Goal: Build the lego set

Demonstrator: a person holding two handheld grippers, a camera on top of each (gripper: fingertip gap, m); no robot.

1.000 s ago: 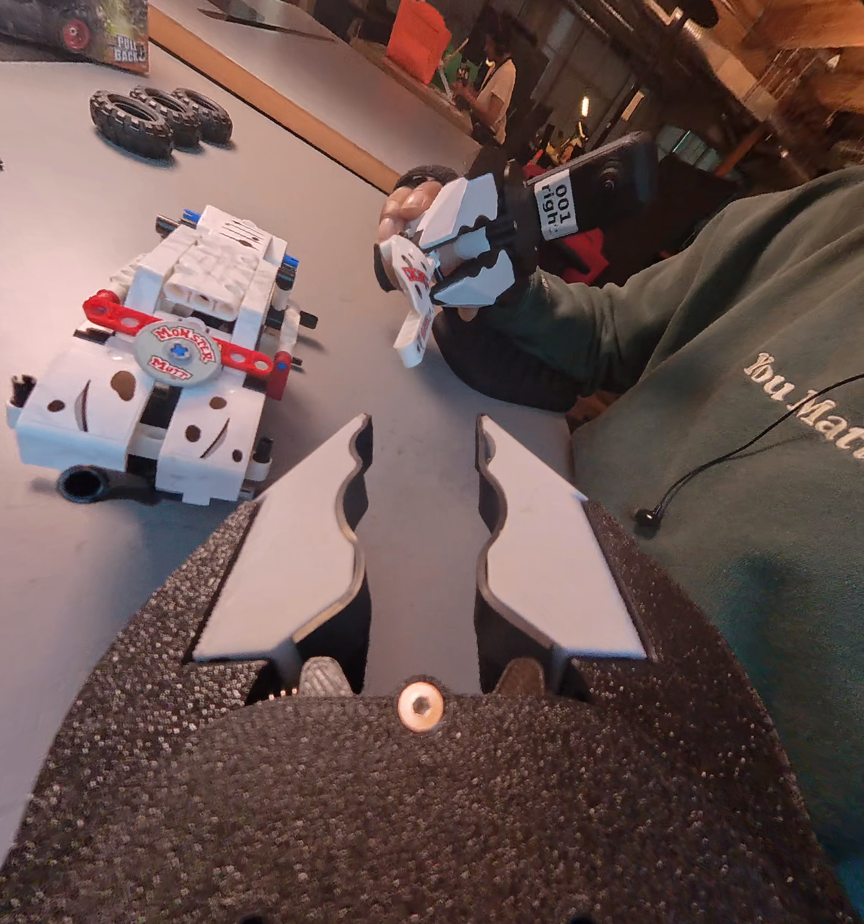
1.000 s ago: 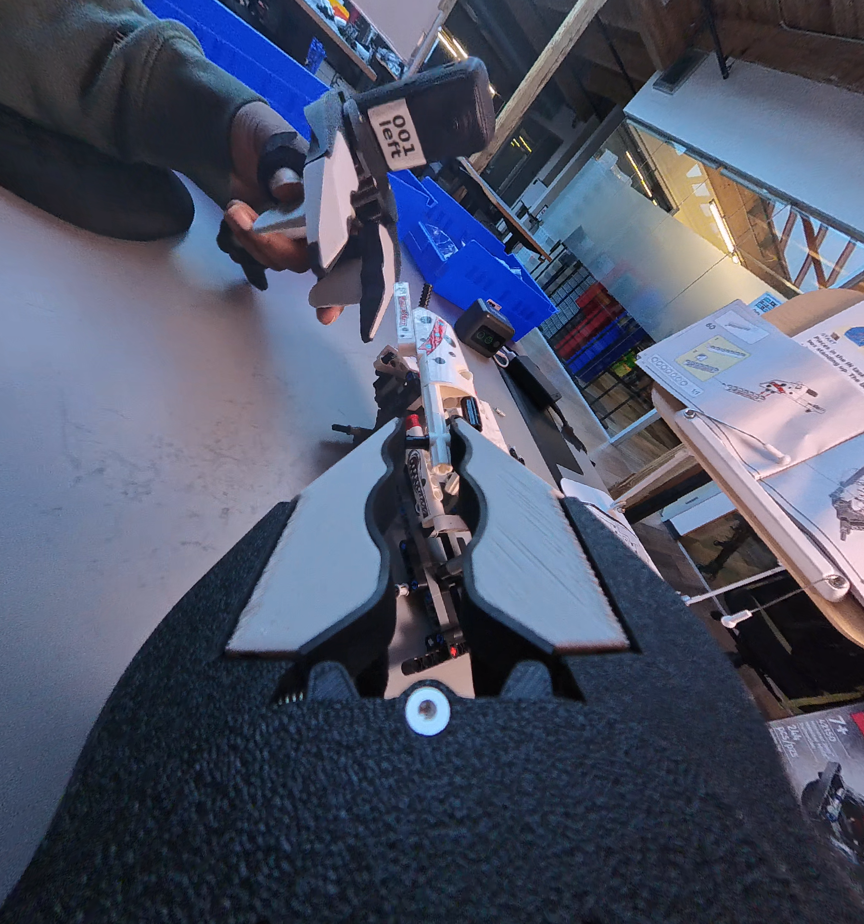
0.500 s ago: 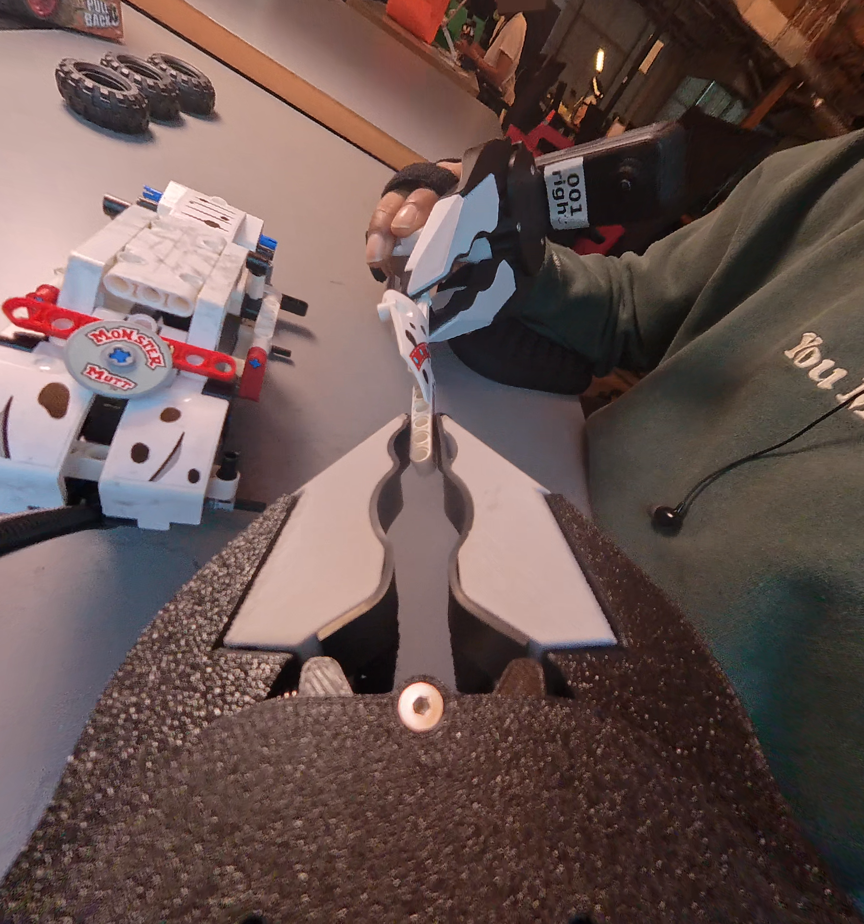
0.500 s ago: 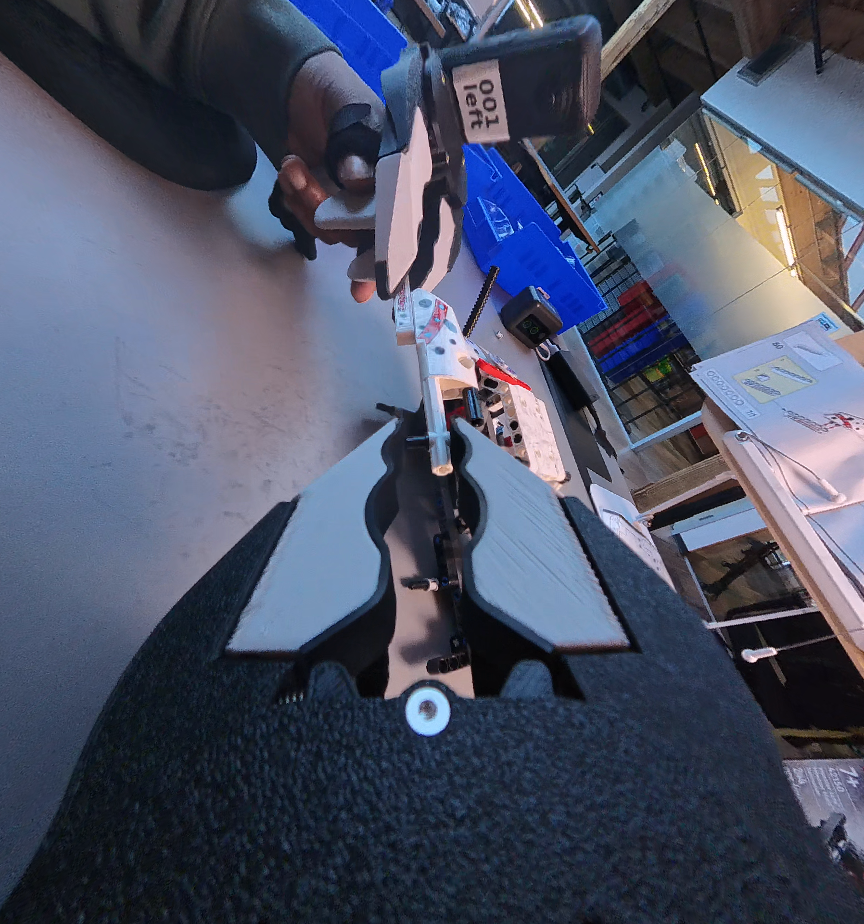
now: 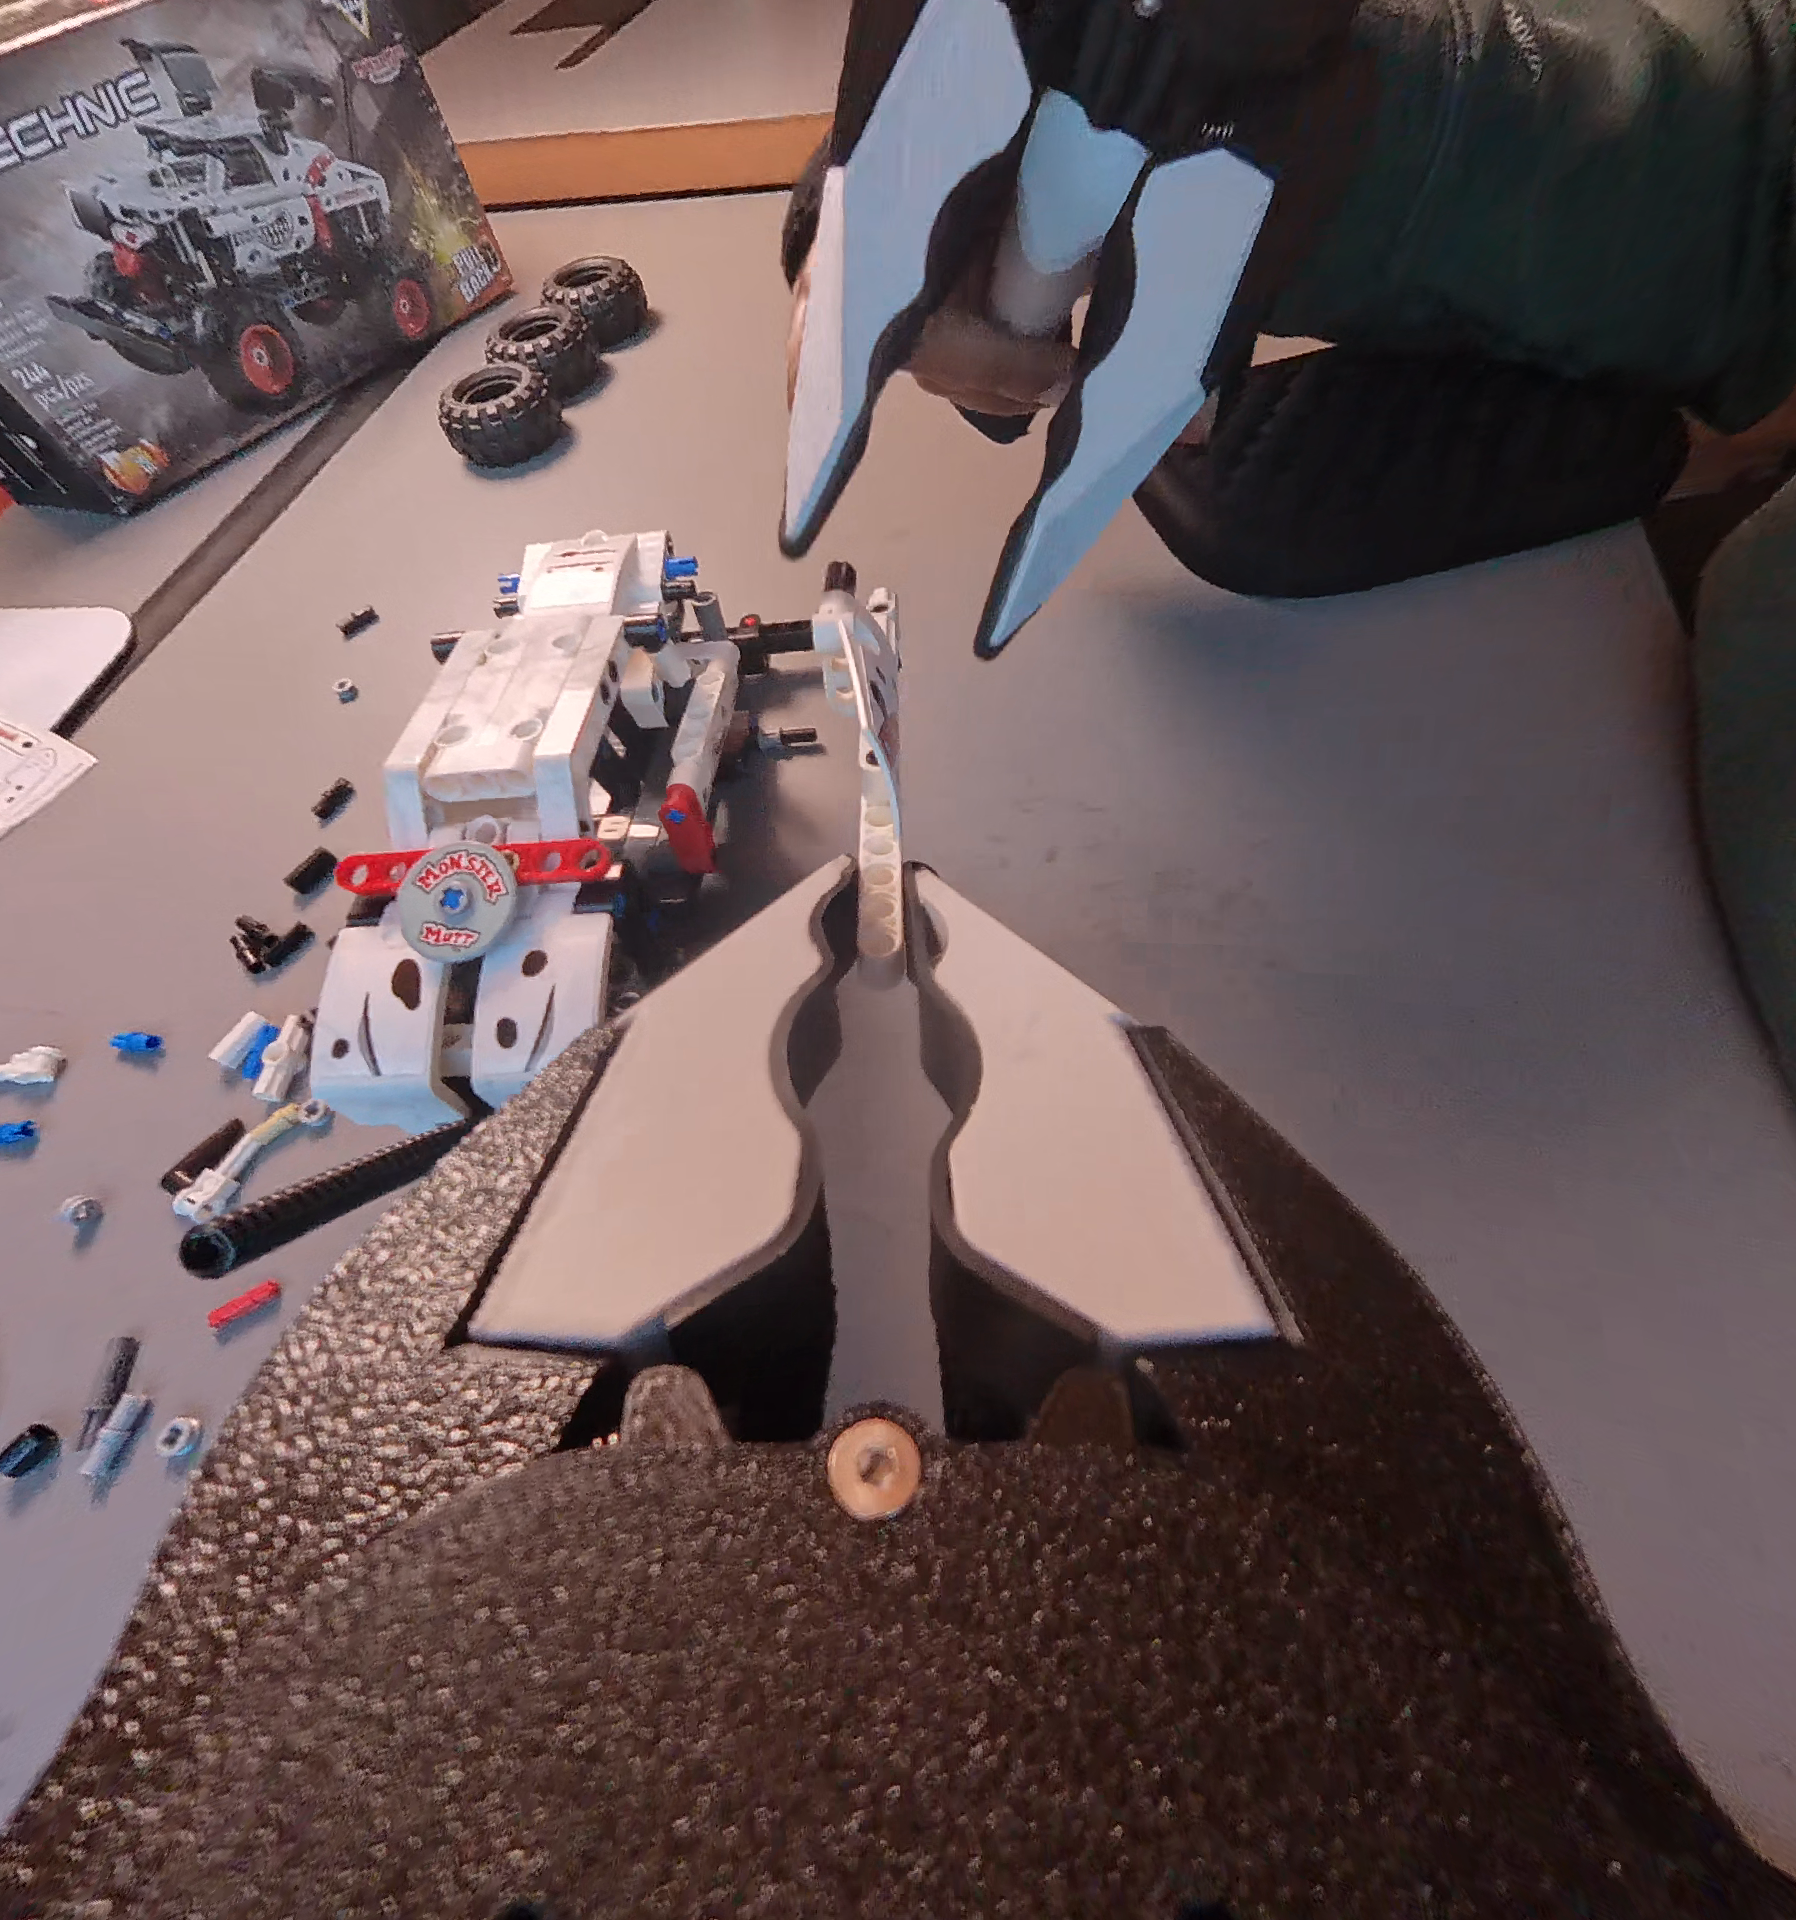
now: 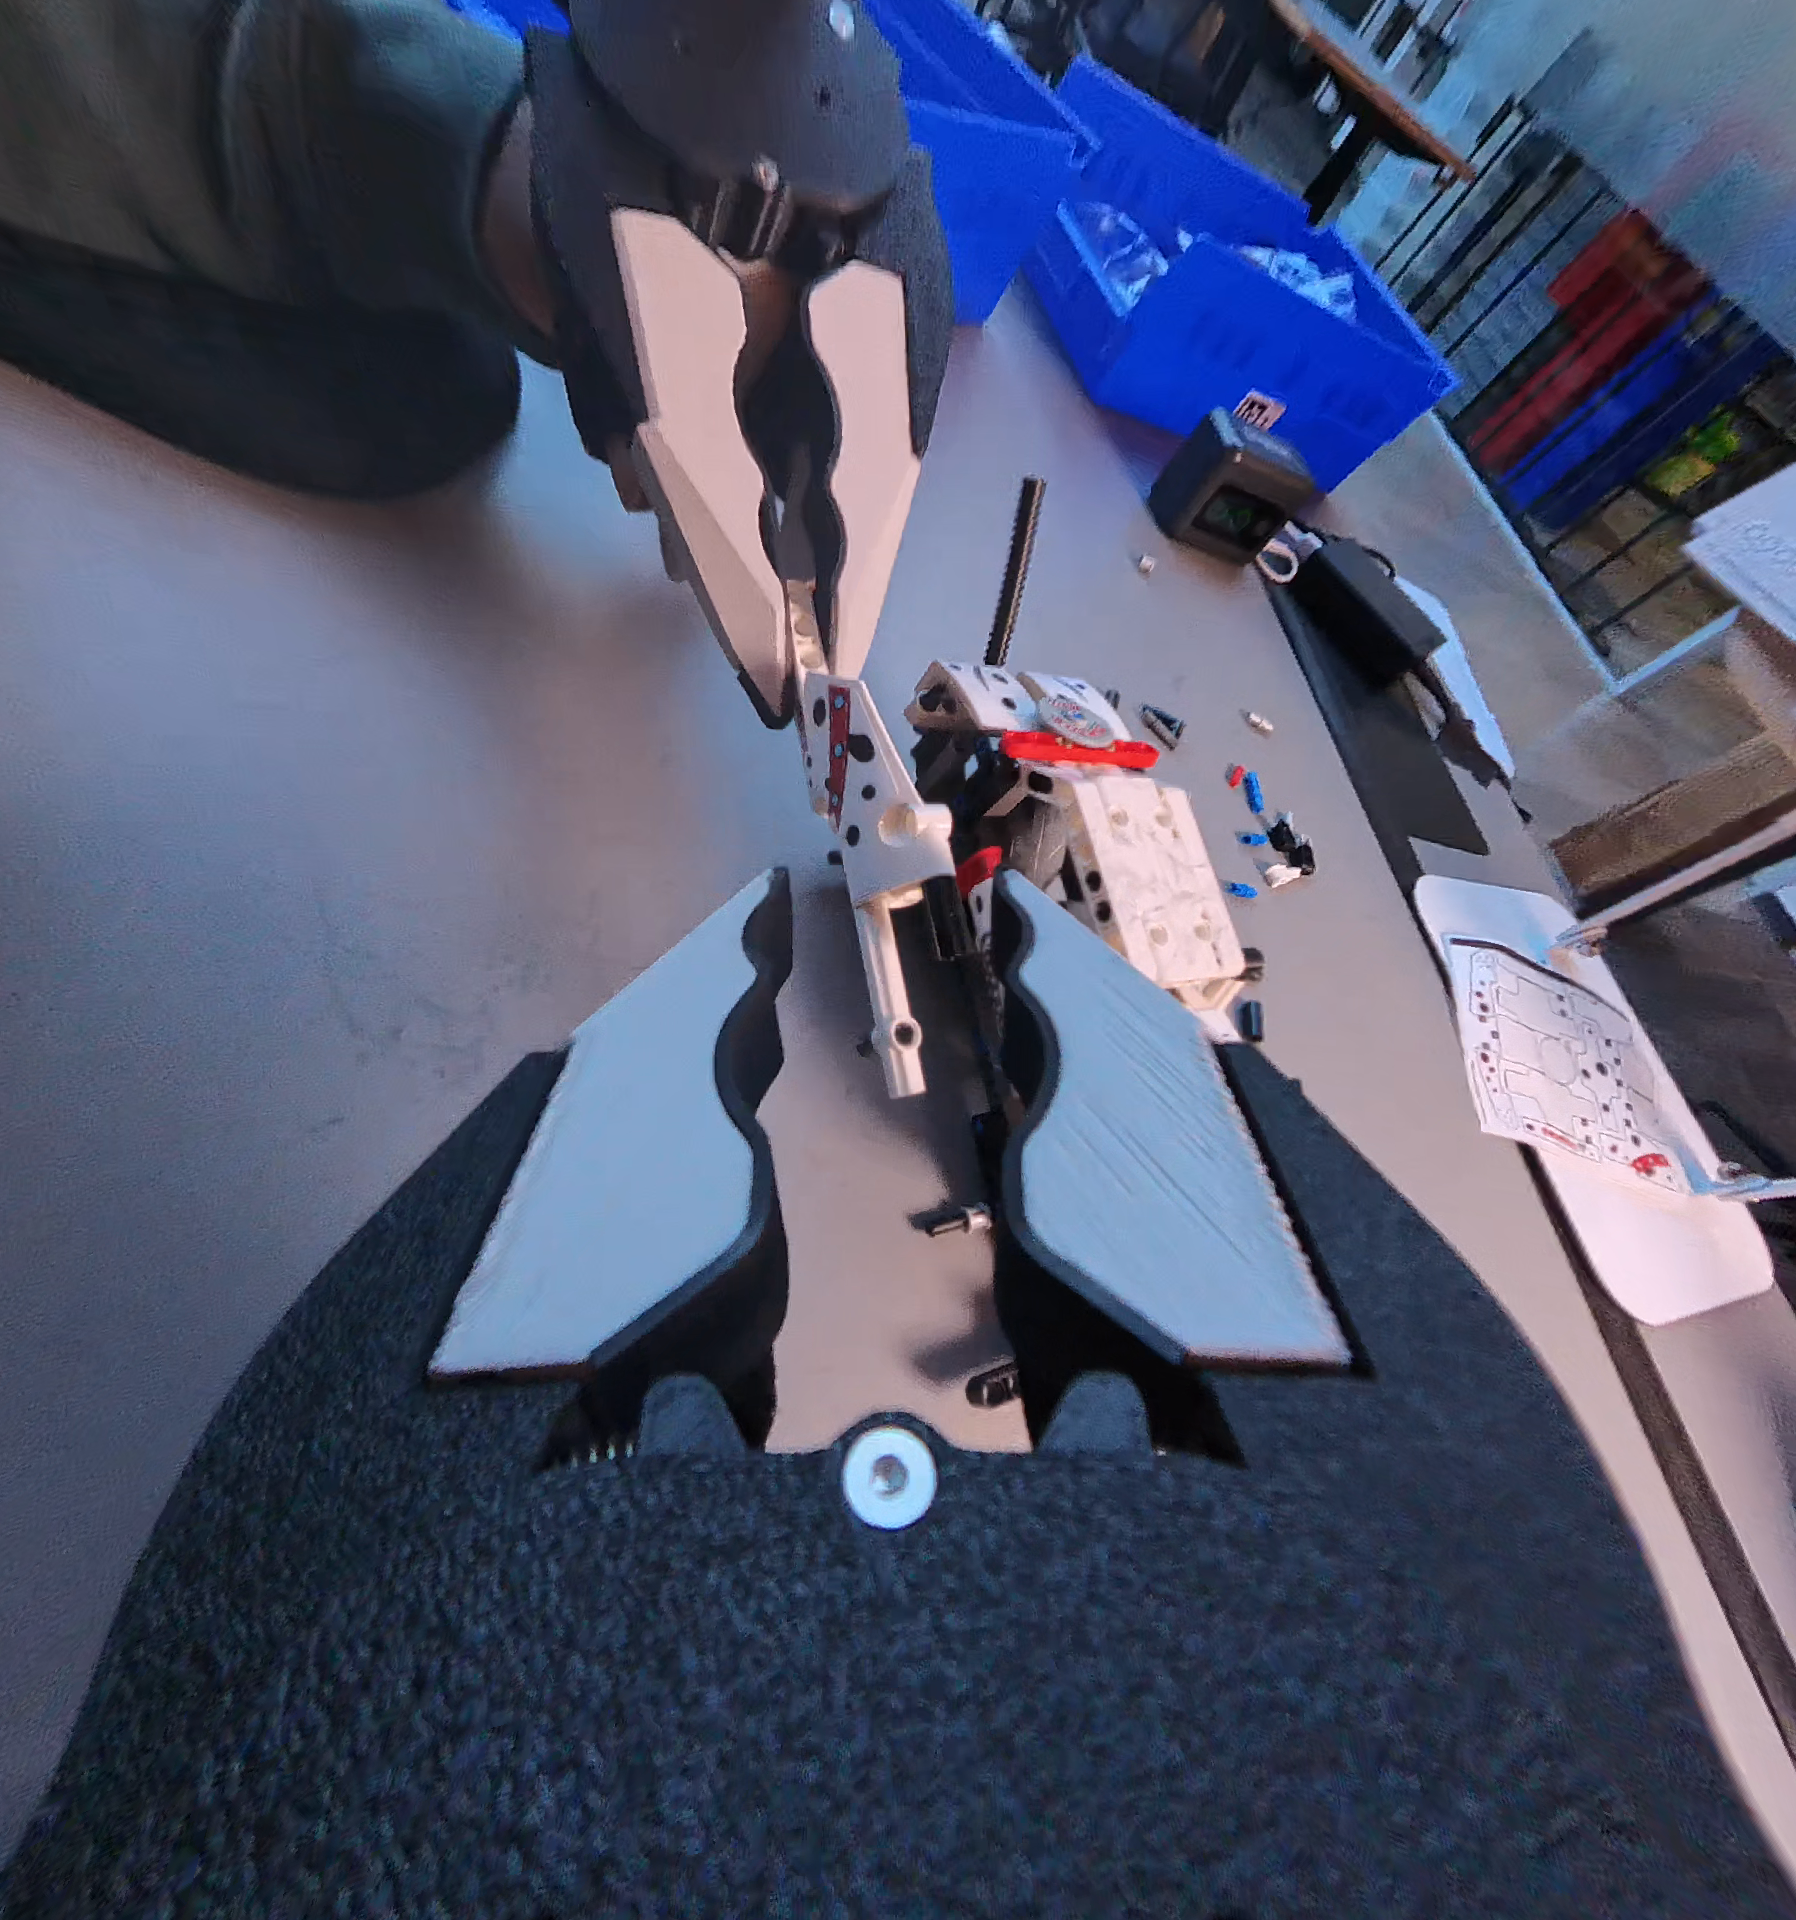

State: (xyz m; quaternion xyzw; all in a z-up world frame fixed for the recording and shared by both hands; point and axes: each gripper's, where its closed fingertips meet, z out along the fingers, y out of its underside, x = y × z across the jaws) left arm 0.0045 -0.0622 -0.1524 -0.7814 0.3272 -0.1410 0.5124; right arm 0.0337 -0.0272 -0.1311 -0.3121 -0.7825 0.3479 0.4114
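Observation:
My left gripper (image 5: 878,894) is shut on the end of a white spotted side panel (image 5: 866,717) with a red stripe. It holds the panel along the right side of the white lego truck body (image 5: 520,790), which lies on the grey table. The panel's far end meets a black axle on the truck; I cannot tell if they are joined. My right gripper (image 6: 894,883) is open, its fingers on either side of the panel (image 6: 852,790) without touching it. It also shows above the panel in the left wrist view (image 5: 894,592). The left gripper (image 6: 809,670) and truck (image 6: 1133,862) show in the right wrist view.
Three black tyres (image 5: 535,364) and the set's box (image 5: 187,229) stand at the far left. Small loose pieces (image 5: 94,1091) and a black ribbed hose (image 5: 322,1195) lie left of the truck. Blue bins (image 6: 1237,332), a small black device (image 6: 1232,499) and a sticker sheet (image 6: 1559,1070) lie beyond. About 6 cm separates my left fingertips from my right.
My left gripper shut on the panel that the right gripper held. The right gripper has let go and opened. The panel has moved down beside the truck.

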